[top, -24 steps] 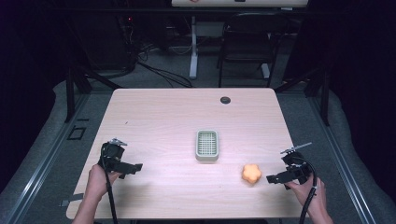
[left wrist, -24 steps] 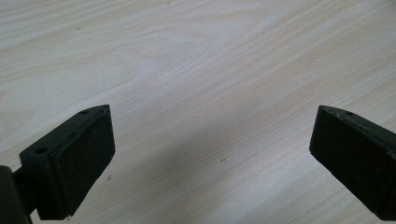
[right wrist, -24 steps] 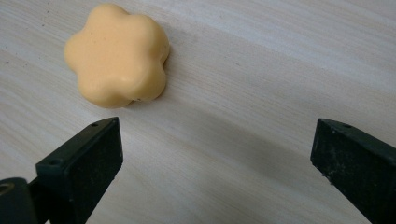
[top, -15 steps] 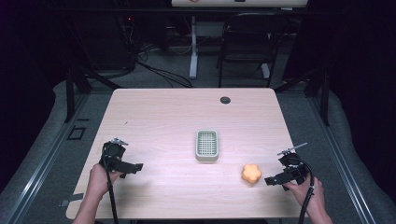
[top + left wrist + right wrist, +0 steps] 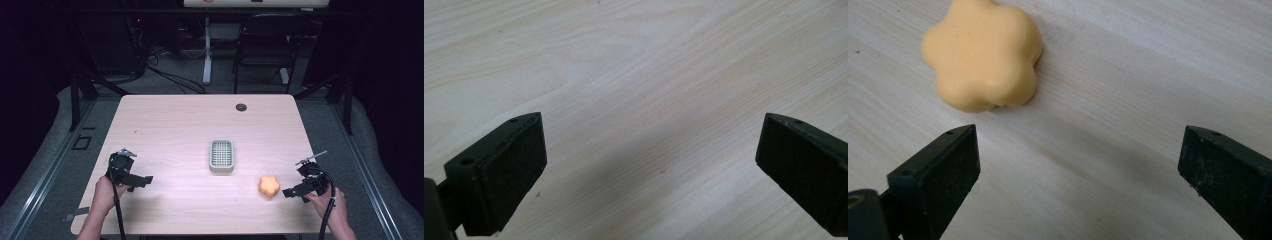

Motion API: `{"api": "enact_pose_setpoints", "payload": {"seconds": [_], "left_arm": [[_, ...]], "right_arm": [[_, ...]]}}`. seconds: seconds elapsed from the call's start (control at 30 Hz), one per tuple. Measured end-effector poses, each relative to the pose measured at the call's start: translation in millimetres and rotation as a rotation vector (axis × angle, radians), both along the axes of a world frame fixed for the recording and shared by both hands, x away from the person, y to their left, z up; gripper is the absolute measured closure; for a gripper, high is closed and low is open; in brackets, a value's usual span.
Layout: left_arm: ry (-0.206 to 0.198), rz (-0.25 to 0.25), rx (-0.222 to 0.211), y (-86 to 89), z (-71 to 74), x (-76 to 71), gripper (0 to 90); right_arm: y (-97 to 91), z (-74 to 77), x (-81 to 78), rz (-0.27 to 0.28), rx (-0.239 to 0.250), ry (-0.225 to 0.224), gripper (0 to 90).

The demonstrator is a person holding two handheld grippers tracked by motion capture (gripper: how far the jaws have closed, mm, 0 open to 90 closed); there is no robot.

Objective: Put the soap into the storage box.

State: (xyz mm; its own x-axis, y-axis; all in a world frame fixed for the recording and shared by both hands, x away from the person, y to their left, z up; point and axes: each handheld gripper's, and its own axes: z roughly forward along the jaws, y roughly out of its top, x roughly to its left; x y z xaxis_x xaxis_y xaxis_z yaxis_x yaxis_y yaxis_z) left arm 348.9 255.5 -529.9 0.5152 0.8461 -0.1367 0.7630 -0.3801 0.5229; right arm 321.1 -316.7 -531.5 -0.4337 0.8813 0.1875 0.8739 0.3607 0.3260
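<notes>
High view, green basket [image 5: 221, 155] mid-table, orange flower piece [image 5: 269, 185] just beside released right claw [image 5: 291, 192], left claw [image 5: 142, 179] released over bare wood.

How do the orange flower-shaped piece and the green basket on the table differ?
The orange flower-shaped piece is lobed and solid; the green basket is rectangular, with a slotted floor and raised rim. The piece is smaller than the basket. The piece lies just ahead of the open right tool; the basket sits mid-table, far from both that tool and the open left tool. Both rest on the wooden table, untouched.
</notes>
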Motion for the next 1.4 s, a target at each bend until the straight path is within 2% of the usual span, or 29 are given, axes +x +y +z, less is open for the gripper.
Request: {"api": "enact_pose_setpoints", "payload": {"seconds": [0.13,0.17,0.23,0.27,0.37,0.4,0.43,0.57,0.63,0.7,0.73,0.87,0.9,0.97,1.0,1.03,1.13,1.2,1.23,1.27,1.3,1.33,1.4], "left_arm": [[0.011,-0.014,-0.001,2.3,-1.6,-0.9,0.2],[0.010,-0.007,-0.004,3.4,-1.5,-1.0,0.2],[0.011,-0.006,-0.007,3.8,-0.7,-0.8,0.2],[0.010,-0.009,-0.006,2.9,0.0,-0.5,0.2],[0.005,-0.022,0.004,-3.0,1.0,0.3,0.2],[0.006,-0.029,0.008,-4.6,1.5,0.4,0.2],[0.003,-0.030,0.009,-6.3,1.6,0.1,0.2],[0.002,-0.035,0.013,-7.8,2.5,0.7,0.2],[0.002,-0.035,0.011,-7.2,1.6,1.6,0.2],[0.001,-0.032,0.011,-7.8,0.9,1.7,0.2],[0.002,-0.036,0.012,-8.3,1.1,1.5,0.2],[0.002,-0.039,0.011,-8.1,2.2,0.6,0.2],[0.003,-0.036,0.009,-8.2,2.2,0.4,0.2],[0.003,-0.038,0.012,-8.6,2.5,0.1,0.2],[-0.001,-0.040,0.015,-9.1,2.6,0.0,0.2],[-0.002,-0.040,0.017,-9.8,2.8,-0.1,0.2],[-0.001,-0.044,0.020,-10.0,3.2,-0.5,0.2],[-0.002,-0.041,0.013,-9.4,3.0,-0.5,0.2],[0.000,-0.042,0.015,-9.1,3.0,-0.1,0.2],[0.004,-0.043,0.015,-9.3,2.8,0.2,0.2],[0.004,-0.042,0.015,-10.0,2.5,0.6,0.2],[0.008,-0.048,0.013,-10.8,2.5,0.9,0.2],[0.005,-0.054,0.017,-11.6,2.2,1.0,0.1]], "right_arm": [[2.8,2.2,4.1,0.013,-0.015,-0.012,0.4],[6.3,2.9,4.5,0.012,0.002,-0.017,0.1],[11.0,3.4,4.5,0.019,-0.013,-0.025,0.0],[14.9,3.8,4.0,0.045,-0.017,-0.020,0.0],[18.4,5.8,2.4,0.063,-0.029,-0.020,0.0],[20.7,6.3,0.6,0.054,-0.010,-0.027,0.0],[21.2,7.1,0.2,0.068,-0.031,-0.032,0.0],[24.2,8.1,-0.5,0.076,-0.035,-0.045,0.0],[26.0,9.3,0.7,0.071,-0.024,-0.027,0.0],[26.6,10.1,4.0,0.088,-0.048,-0.038,0.0],[28.2,10.5,4.4,0.074,-0.043,-0.031,0.0],[33.8,12.1,10.2,0.091,-0.042,-0.028,0.0],[33.7,12.8,11.7,0.110,-0.060,-0.025,0.0],[38.0,11.4,13.8,0.104,-0.028,-0.022,0.0],[39.6,11.1,15.5,0.106,-0.052,-0.020,0.0],[41.8,10.5,17.5,0.115,-0.040,-0.010,0.0],[48.2,10.9,22.8,0.135,-0.098,0.020,0.0],[51.7,9.8,25.0,0.144,-0.104,0.037,0.0],[53.2,8.2,25.6,0.145,-0.097,0.027,0.1],[54.7,7.6,26.3,0.150,-0.117,0.027,0.0],[55.9,8.8,27.1,0.153,-0.125,0.058,0.0],[57.9,7.5,27.2,0.146,-0.111,0.045,0.0],[60.1,6.8,29.1,0.161,-0.129,0.040,0.0]]}}
